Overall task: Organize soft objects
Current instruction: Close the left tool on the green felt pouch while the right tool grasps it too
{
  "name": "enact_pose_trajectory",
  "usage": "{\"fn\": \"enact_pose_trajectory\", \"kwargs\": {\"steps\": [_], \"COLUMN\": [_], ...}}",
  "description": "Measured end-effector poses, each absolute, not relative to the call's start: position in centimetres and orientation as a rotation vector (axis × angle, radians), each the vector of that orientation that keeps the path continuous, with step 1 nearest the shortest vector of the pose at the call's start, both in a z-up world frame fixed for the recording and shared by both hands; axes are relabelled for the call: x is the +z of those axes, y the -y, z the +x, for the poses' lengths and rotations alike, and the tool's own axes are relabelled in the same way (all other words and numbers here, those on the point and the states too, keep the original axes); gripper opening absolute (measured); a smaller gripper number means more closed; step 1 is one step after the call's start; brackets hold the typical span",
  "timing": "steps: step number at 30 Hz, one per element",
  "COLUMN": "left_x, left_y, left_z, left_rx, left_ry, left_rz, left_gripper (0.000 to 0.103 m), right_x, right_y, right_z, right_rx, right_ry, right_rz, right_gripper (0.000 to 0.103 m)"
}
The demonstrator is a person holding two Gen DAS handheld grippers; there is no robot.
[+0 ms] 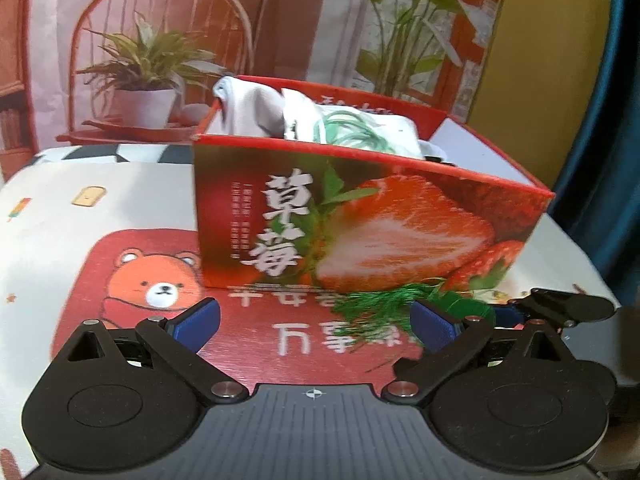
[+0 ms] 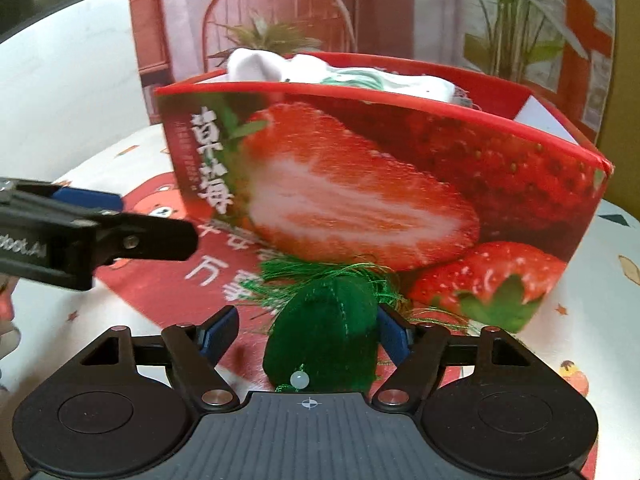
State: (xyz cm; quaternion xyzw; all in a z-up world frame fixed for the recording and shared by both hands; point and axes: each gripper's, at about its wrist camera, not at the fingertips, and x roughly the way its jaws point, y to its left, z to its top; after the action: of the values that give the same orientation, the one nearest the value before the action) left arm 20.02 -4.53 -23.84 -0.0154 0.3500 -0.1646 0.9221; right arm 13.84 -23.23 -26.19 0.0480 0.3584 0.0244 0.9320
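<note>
A red strawberry-print box [image 1: 360,224] [image 2: 360,184] stands open-topped on the table, with white soft cloths [image 1: 256,104] [image 2: 260,64] and a white piece with green print [image 1: 352,128] piled inside. In front of it lies a dark green velvet pouch [image 2: 324,332] with a green tassel [image 1: 384,304] and a pale bead. My right gripper [image 2: 308,320] straddles the pouch: the right pad touches it and a gap shows at the left pad. My left gripper [image 1: 318,322] is open and empty, just left of the pouch. Each gripper shows in the other's view [image 1: 560,310] [image 2: 132,220].
The tablecloth [image 1: 132,280] has a red panel with a cartoon bear and white lettering. A printed backdrop [image 1: 152,40] of a chair and potted plants stands close behind the box. Part of a hand [image 2: 5,308] shows at the far left edge.
</note>
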Motion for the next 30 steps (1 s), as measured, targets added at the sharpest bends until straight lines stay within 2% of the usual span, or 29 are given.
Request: {"fn": "enact_pose_trajectory", "kwargs": {"steps": [7,10,17,21,25,30], "left_x": [-24.3,-24.7,-26.6,-27.8,-27.5,-23.8], "left_y": [6.2,7.6,10.2,10.6,10.2,9.0], "left_z": [20.1,20.2,20.8,21.8,22.5,22.1], "left_rx": [-0.458,-0.525,-0.638,-0.658,-0.683,-0.685], "left_ry": [-0.764,-0.787,-0.867,-0.900,-0.892,-0.814], "left_rz": [-0.097,-0.098,-0.118,-0.146,-0.158,-0.160], "left_gripper": [0.095,0.090,0.070,0.051,0.046,0.046], "right_x": [-25.7,-25.8,-26.5,-26.8,-26.6,-24.3], "right_y": [24.4,24.7,24.5,24.2,24.1,23.4], "right_z": [12.2,11.5,10.1,10.0,10.6,10.3], "right_rx": [0.058,0.060,0.057,0.056,0.032,0.036], "right_ry": [-0.731,-0.727,-0.716,-0.711,-0.692,-0.615], "right_rz": [0.094,0.091,0.097,0.077,0.077,0.051], "right_gripper": [0.078,0.075,0.058,0.054,0.051,0.048]}}
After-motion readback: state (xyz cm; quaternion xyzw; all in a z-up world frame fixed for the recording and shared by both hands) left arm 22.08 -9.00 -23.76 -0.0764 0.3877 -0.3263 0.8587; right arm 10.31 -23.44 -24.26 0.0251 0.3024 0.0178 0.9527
